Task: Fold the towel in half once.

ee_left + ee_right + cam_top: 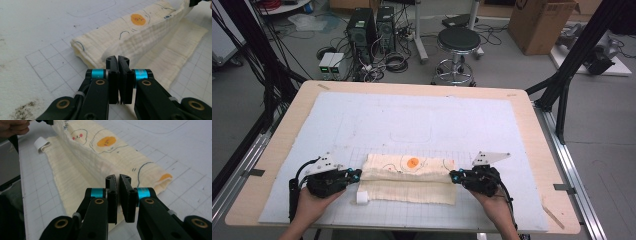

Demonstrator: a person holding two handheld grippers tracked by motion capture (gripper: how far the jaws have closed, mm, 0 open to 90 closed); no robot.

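Cloth [408, 176], cream muslin printed with fried eggs, lies across the near middle of the white gridded mat [362, 115] that covers the wooden table [537, 150], and it is partway folded: a raised, rolled-over band with the orange yolk on top runs along the far side, while a flat single layer spreads out towards the person.

Each hand holds one end of that raised fold. The left gripper [355, 174] has its jaws pinched together on the fold's left end, the fabric bunched between the black pads in the left gripper view. The right gripper [455, 175] is clamped the same way on the right end.

To my eye the step is carrying this fold over the flat layer. Done well, both hands would travel together and level, keeping the band taut between them so the edge lands straight along a grid line. Neither grip should slacken before the cloth rests.

A small white tag [362, 197] sticks out at the near left corner; I would keep it from tucking under.
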